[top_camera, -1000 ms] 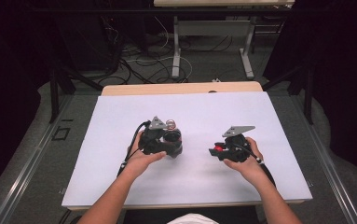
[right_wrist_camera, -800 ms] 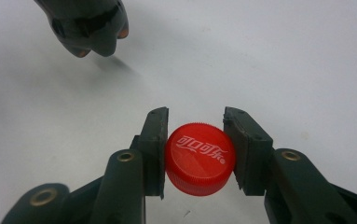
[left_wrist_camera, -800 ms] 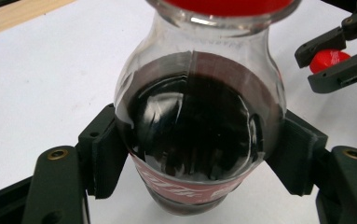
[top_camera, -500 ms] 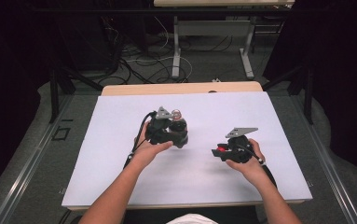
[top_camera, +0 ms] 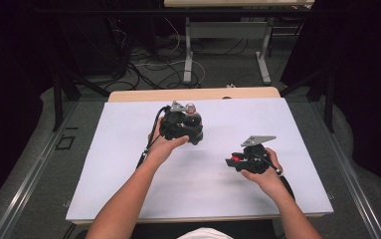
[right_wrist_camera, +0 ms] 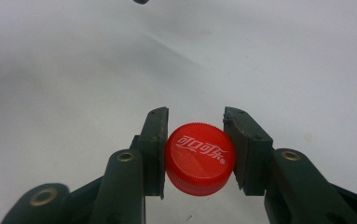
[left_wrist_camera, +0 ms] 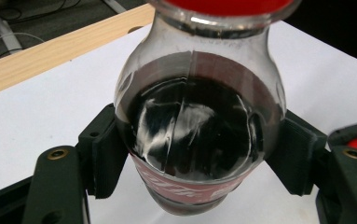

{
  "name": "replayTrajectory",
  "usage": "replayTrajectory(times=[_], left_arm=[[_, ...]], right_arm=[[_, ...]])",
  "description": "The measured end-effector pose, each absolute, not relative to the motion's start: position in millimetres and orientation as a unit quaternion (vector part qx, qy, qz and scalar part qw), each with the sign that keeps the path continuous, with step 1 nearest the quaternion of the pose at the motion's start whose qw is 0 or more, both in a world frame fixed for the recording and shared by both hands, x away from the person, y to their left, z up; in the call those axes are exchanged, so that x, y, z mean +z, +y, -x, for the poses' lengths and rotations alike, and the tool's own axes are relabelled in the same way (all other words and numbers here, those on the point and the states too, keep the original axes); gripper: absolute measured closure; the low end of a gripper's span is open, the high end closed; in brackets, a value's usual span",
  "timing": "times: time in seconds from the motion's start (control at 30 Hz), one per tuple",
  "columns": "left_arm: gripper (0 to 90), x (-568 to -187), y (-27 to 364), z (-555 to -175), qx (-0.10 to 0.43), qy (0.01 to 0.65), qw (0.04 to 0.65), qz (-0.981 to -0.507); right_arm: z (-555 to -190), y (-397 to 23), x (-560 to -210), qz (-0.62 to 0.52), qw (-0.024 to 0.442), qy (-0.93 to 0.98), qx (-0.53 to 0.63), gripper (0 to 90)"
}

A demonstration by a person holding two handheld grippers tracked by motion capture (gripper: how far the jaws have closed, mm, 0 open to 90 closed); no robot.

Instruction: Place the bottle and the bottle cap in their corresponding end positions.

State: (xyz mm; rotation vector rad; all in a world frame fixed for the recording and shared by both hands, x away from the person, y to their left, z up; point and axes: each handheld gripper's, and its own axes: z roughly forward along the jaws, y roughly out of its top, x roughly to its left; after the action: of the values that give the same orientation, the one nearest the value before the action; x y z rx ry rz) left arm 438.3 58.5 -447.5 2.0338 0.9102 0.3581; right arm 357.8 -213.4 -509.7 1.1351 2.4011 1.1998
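We see a red cap (right_wrist_camera: pixel 200 164) with white writing between black jaws. The clear bottle (left_wrist_camera: pixel 197 126) holds dark brown drink and wears a red label. The table (top_camera: pixel 128 169) is white.

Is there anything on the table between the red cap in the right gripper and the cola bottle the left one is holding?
Nothing visible. The right gripper is shut on the red cap, the left gripper grips the bottle, and bare white table lies between them.
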Motion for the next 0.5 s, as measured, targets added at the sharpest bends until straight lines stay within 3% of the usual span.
replayTrajectory(times=[0.5], left_arm=[[30.0,-449.8,43.3,-467.7,0.157,0.386,0.417,-0.808]], right_arm=[[-357.3,-215.4,-508.4,-0.393,0.112,0.813,0.414,61.1]])
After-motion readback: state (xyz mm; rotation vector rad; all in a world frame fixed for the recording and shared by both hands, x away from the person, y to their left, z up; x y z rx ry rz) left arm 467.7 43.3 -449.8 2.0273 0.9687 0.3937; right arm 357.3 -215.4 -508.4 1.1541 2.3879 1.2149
